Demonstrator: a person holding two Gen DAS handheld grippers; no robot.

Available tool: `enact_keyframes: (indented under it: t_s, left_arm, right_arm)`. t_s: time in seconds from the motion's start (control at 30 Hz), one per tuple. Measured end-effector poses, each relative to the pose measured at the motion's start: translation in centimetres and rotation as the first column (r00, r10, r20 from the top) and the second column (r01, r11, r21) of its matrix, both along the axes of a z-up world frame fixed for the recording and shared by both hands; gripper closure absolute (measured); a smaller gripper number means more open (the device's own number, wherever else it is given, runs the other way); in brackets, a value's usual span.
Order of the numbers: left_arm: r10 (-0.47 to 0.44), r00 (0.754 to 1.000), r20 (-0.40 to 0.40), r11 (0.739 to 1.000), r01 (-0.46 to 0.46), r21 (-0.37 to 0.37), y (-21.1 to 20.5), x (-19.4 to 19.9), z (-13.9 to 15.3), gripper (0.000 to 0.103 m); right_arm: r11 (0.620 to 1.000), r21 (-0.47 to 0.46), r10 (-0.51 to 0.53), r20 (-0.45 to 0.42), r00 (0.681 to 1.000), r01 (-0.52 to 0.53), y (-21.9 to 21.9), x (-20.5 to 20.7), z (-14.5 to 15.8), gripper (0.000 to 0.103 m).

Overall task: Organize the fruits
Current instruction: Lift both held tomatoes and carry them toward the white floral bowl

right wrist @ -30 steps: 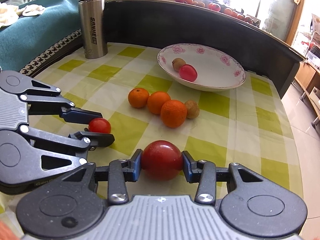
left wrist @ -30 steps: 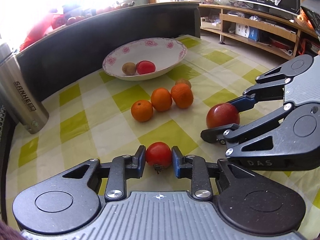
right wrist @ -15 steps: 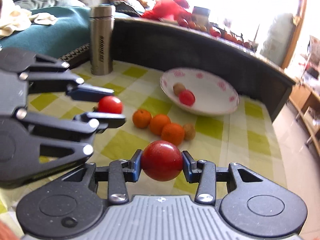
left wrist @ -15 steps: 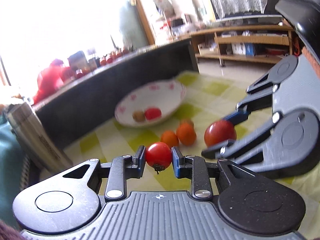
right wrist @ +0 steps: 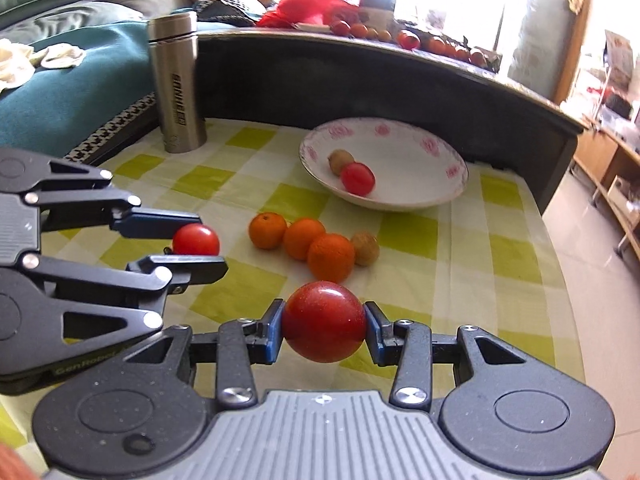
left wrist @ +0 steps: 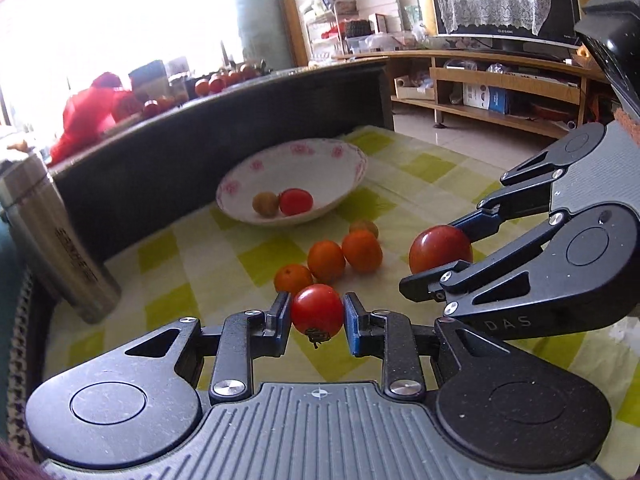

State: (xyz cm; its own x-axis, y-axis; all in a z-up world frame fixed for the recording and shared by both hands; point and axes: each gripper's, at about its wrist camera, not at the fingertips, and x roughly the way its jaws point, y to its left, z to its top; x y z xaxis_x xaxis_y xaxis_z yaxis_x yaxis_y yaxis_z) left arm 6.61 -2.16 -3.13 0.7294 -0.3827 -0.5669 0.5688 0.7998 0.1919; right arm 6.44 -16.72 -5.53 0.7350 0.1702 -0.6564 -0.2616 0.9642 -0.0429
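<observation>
Green-and-white checked cloth covers the surface point(right wrist: 460, 240), w/ a dark curved ledge behind it and sofa cushions beyond.

Left gripper point(left wrist: 317, 317) is clamped on a small red tomato point(left wrist: 317, 310), blue pads touching both sides, stem end facing down toward the camera; held clear above the cloth. From the right wrist view the same gripper point(right wrist: 188, 240) comes in from the left edge w/ the tomato point(right wrist: 196, 239) between its fingers.

Right gripper point(right wrist: 324, 322) is closed around a larger dark-red fruit point(right wrist: 323, 321), pads pressed on both sides, also off the cloth. In the left wrist view it point(left wrist: 444, 249) reaches in from the right, fruit point(left wrist: 440, 249) between its fingers.

Just past both grippers: three oranges point(right wrist: 302, 240) in a touching row on the cloth, w/ a small brown kiwi point(right wrist: 365, 248) touching the nearest, biggest orange on its right side (right wrist view).

Farther back, a white bowl w/ pink flower print point(right wrist: 420, 148) sits near the ledge; inside it a kiwi point(right wrist: 340, 160) and a red tomato point(right wrist: 357, 178) lie touching.

Steel thermos flask point(right wrist: 176, 84) stands upright at the far left corner of the surface, well apart from the fruit. More red and orange fruit lines the top of the ledge point(right wrist: 400, 64).
</observation>
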Motion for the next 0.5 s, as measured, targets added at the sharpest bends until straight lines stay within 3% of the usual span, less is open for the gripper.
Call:
enact_keyframes:
  t_s: [0.27, 0.5]
  left_arm:
    - [0.033, 0.994, -0.106, 0.999, -0.037, -0.032, 0.4, 1.3, -0.2, 0.068]
    - [0.042, 0.992, -0.121, 0.996, -0.051, -0.07, 0.4, 1.6, 0.6, 0.068]
  right_arm:
    - [1.0, 0.016, -0.021, -0.023, 1.0, 0.022, -0.2, 0.6, 0.2, 0.057]
    - [0.999, 0.023, -0.03, -0.006, 1.0, 0.03, -0.1, 1.1, 1.0, 0.057]
